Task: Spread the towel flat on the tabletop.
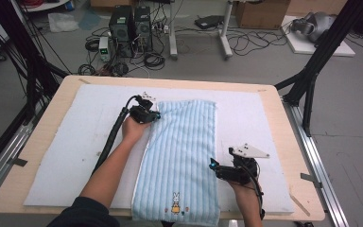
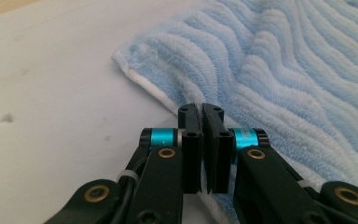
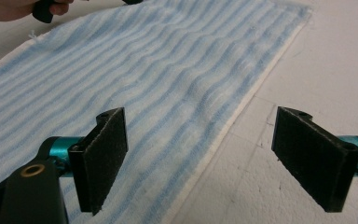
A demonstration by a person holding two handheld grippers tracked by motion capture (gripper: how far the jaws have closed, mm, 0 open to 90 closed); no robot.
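A wooden table [image 1: 42,142] with a white mat [image 1: 75,137] stands on a grey floor [image 1: 350,118], with two black boxes [image 1: 131,26] and tangled wires [image 1: 151,59] behind.

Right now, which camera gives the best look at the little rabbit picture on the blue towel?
The high view: the rabbit picture sits near the towel's near edge. The left gripper view shows striped pile near a corner, beside shut jaws. The right gripper view shows the towel's long edge between open jaws.
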